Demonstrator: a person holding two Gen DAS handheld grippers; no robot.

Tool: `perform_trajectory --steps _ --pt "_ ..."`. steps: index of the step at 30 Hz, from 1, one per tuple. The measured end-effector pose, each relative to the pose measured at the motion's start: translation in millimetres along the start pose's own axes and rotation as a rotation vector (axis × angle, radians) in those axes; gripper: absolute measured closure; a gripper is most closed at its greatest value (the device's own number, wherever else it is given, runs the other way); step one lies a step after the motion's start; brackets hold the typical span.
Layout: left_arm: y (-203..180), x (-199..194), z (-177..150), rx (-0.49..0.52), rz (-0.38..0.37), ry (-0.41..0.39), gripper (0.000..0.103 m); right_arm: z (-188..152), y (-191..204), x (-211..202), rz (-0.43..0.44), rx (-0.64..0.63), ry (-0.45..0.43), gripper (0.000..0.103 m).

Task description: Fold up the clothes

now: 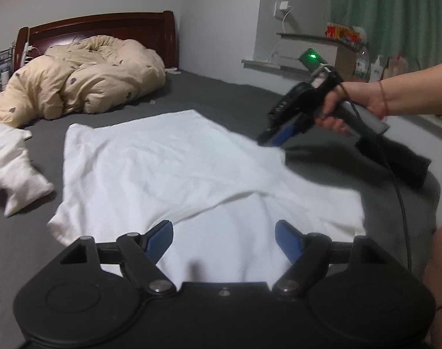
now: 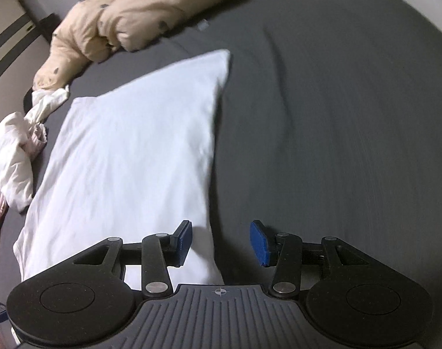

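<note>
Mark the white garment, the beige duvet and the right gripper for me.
white garment (image 1: pixel 168 168): left wrist view, middle of the spread cloth.
beige duvet (image 1: pixel 84 78): left wrist view, centre of the heap.
right gripper (image 2: pixel 221 241): right wrist view, between its fingers.

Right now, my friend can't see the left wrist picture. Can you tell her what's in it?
A white garment lies spread on a bed's grey sheet, with the left gripper open just above its near edge. A hand holds the right gripper over the cloth's far right side. A crumpled beige duvet sits by the wooden headboard.
</note>
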State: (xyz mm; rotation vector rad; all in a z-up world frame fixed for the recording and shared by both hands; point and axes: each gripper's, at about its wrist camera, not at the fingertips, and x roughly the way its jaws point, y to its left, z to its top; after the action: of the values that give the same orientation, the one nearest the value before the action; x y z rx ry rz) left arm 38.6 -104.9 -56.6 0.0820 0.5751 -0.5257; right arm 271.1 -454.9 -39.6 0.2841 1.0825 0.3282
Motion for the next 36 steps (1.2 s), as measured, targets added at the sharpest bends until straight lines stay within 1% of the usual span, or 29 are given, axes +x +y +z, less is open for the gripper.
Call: perform_trajectory --steps 1,2,3,4,5,6,10,14,17,18,19,21,23,24,26,28,31,36 --pt "2.6 -3.2 -1.7 -0.008 0.015 0.005 0.026 -1.0 -5.4 1.3 0.022 0.032 0.0 0.078" --pt "5.2 -6.3 -3.4 -0.015 0.029 0.01 0.026 -2.0 -9.4 2.5 0.043 0.06 -0.001 0.089" --pt "7.8 -9.5 -5.1 -0.023 0.044 0.015 0.026 -3.2 -9.7 3.3 0.062 0.077 0.0 0.096" --pt "10.4 -12.7 -6.8 -0.03 0.059 0.02 0.026 -4.7 -7.8 3.9 0.068 0.083 0.002 0.096" --pt "13.1 -15.8 -8.6 -0.038 0.074 0.025 0.026 -4.6 -5.0 4.6 0.049 0.085 -0.003 0.1" --pt "15.7 -19.0 -10.3 -0.045 0.088 0.03 0.026 -4.5 -2.1 5.4 0.029 0.086 -0.007 0.101" --pt "34.1 -26.5 -12.4 -0.068 0.166 0.044 0.026 -8.1 5.9 6.5 -0.06 0.091 -0.025 0.101" --pt "59.4 -28.5 -11.3 -0.116 0.216 0.048 0.026 -15.9 12.4 2.2 -0.105 0.088 -0.058 0.1" --pt "81.8 -26.5 -5.7 -0.155 0.243 0.04 0.026 -23.7 21.3 -10.3 -0.148 0.06 -0.138 0.099" --pt "89.9 -25.4 -4.2 -0.166 0.246 0.036 0.026 -28.7 25.7 -17.5 -0.16 0.042 -0.167 0.095" --pt "97.5 -23.4 -2.4 -0.17 0.25 0.032 0.027 -34.5 30.5 -25.2 -0.168 0.021 -0.192 0.095" --pt "109.5 -16.8 0.8 -0.145 0.26 0.031 0.027 -50.8 41.9 -42.1 -0.133 -0.029 -0.222 0.095" --pt "115.2 -9.8 1.5 -0.078 0.273 0.052 0.032 -71.0 55.2 -56.2 -0.064 -0.058 -0.223 0.095" --pt "118.1 -6.3 1.8 -0.044 0.279 0.063 0.037 -81.4 62.1 -62.1 -0.027 -0.071 -0.219 0.095" --pt "123.9 0.7 2.5 0.023 0.292 0.084 0.042 -104.5 77.5 -70.5 0.045 -0.093 -0.203 0.095" --pt "129.6 7.7 3.1 0.09 0.304 0.106 0.053 -130.5 94.6 -74.4 0.108 -0.113 -0.176 0.095" --pt "133.6 12.1 0.3 0.178 0.311 0.136 0.055 -162.7 118.1 -72.4 0.17 -0.125 -0.134 0.095" --pt "140.9 17.3 -2.7 0.226 0.257 0.118 0.055 -200.6 153.4 -55.2 0.251 -0.096 -0.085 0.095"
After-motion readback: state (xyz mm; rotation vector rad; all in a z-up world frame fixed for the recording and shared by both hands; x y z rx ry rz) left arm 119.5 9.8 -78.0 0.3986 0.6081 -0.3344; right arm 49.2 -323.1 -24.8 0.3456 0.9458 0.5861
